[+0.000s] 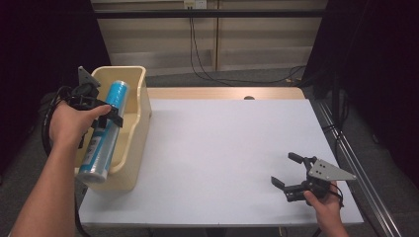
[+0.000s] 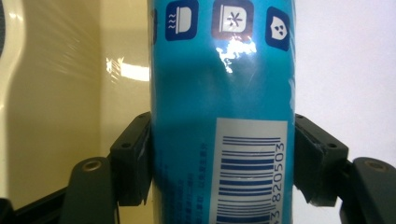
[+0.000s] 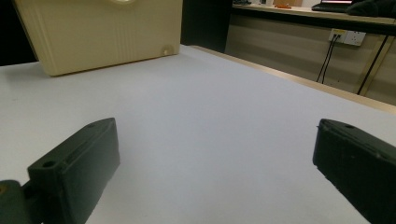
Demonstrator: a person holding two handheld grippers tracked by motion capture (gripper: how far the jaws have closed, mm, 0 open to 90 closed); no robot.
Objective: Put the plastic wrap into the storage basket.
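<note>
High view: my left tongs (image 1: 106, 112) are clamped across the blue roll (image 1: 104, 131) at 9 o'clock over the cream bin (image 1: 140, 101), for control; right tongs (image 1: 292, 174) idle, spread, at 4.

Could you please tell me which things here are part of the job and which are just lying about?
In the job:
- blue roll, clamped in the left gripper
- cream bin, which the roll is over

Lying about:
- right gripper, open over the white table
- wall cables
</note>
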